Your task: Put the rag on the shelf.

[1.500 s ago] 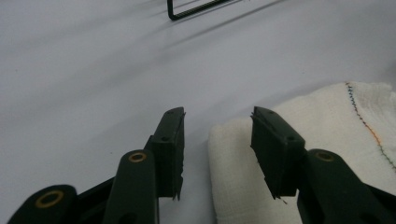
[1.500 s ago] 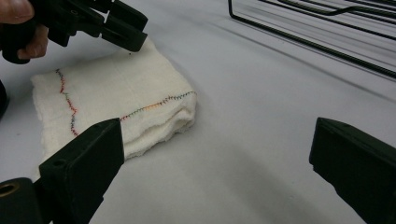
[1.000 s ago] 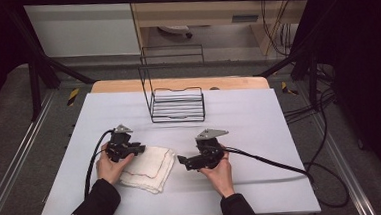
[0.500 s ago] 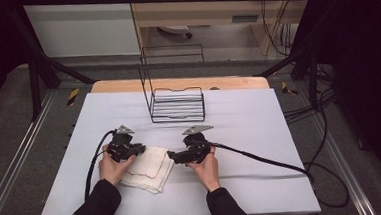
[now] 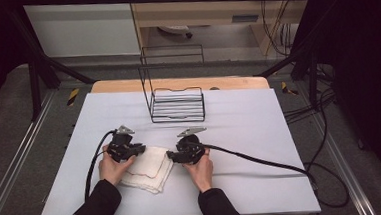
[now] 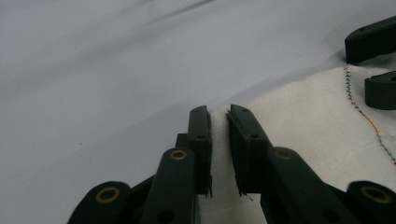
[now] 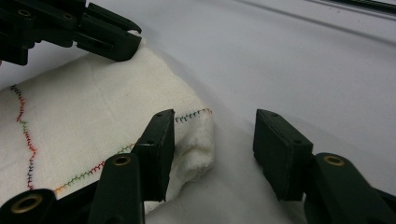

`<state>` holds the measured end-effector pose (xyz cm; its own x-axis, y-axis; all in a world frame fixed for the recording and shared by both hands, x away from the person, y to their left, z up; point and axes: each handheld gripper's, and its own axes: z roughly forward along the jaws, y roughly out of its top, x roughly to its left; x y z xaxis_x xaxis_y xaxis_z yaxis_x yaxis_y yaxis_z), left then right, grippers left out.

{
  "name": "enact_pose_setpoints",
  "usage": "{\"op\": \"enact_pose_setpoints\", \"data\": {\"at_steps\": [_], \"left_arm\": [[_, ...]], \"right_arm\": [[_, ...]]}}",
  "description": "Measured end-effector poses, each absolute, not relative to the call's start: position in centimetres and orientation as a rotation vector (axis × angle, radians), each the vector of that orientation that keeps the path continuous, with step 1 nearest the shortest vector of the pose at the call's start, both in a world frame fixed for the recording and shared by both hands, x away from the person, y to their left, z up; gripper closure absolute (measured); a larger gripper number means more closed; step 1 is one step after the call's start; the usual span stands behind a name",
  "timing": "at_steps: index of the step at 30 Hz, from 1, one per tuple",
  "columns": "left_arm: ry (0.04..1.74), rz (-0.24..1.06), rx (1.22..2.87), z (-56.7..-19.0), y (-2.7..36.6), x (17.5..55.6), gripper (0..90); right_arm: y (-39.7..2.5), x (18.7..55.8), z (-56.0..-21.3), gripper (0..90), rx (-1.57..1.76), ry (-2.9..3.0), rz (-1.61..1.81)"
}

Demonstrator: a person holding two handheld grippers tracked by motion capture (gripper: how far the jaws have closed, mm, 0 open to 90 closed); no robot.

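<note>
A folded white cloth (image 5: 150,170) with a multicoloured stitched hem lies on the white table near its front. My left gripper (image 5: 141,149) sits at the cloth's far left corner. In the left gripper view it (image 6: 219,116) is shut on a raised fold of the cloth (image 6: 317,121). My right gripper (image 5: 171,155) is at the cloth's right edge, pointing left. In the right gripper view it (image 7: 215,123) is open, its jaws either side of the cloth's corner (image 7: 194,140), and the left gripper (image 7: 107,39) holds the far corner.
A black wire rack (image 5: 175,102) stands at the back middle of the table (image 5: 249,124). A wooden strip (image 5: 177,83) runs along the far edge. The right gripper's cable (image 5: 262,160) trails off to the right across the table.
My right gripper has moved left across the table to the cloth's right corner. The left gripper has stayed on the cloth.
</note>
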<state>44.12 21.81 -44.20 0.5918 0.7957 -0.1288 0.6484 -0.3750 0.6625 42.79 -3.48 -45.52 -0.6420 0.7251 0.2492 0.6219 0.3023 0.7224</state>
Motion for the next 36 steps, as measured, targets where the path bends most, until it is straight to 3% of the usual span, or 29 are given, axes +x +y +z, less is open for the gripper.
{"op": "enact_pose_setpoints", "data": {"at_steps": [7,18,36], "left_arm": [[1.134,0.278,2.136,-44.2,21.8,44.1,78.3],[1.13,0.26,2.13,-44.2,22.0,44.2,78.5],[1.136,0.28,1.99,-42.5,23.3,43.3,83.0]], "right_arm": [[-2.8,42.4,-45.3,66.4,1.274,2.471,1.235],[-2.6,42.0,-45.3,81.2,1.321,2.449,1.257],[-2.8,41.4,-43.9,83.9,1.284,2.399,1.364]]}}
